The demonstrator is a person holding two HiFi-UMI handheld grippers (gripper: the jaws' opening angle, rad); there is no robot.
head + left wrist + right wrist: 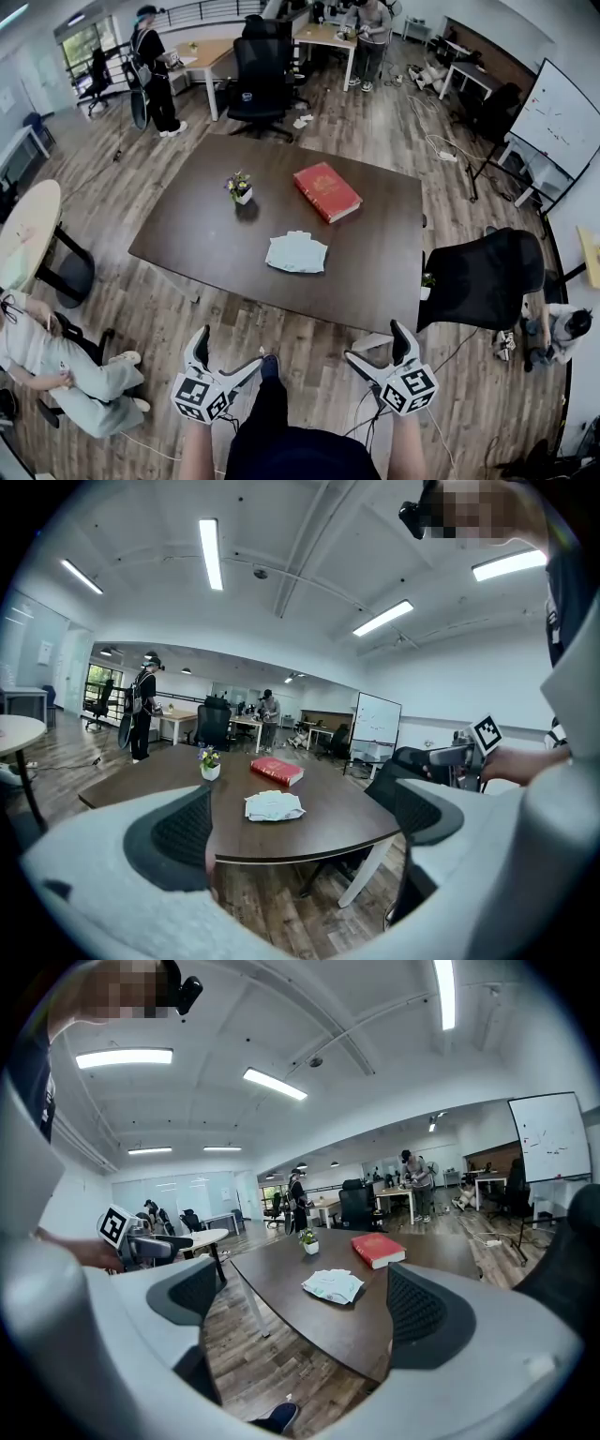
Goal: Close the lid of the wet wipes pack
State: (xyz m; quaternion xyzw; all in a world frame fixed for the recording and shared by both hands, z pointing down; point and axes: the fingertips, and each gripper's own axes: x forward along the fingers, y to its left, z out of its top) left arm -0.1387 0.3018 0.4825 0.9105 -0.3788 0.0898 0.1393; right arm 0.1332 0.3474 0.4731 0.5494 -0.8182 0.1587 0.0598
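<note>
The wet wipes pack (296, 252) is a pale, soft packet lying flat near the middle of the dark brown table (206, 234); it shows again as the pack (273, 805) and the pack (333, 1285) in the gripper views. Its lid is too small to make out. My left gripper (223, 361) and right gripper (375, 348) hang low in front of the table's near edge, well short of the pack. Both stand open with nothing between the jaws. In each gripper view the other gripper's marker cube shows to the side.
A red book (326, 191) lies behind the pack to the right, and a small flower pot (240, 187) stands to its left. A black chair (487, 279) stands at the table's right end. A person sits at lower left (47, 361); a round table (26, 230) stands left.
</note>
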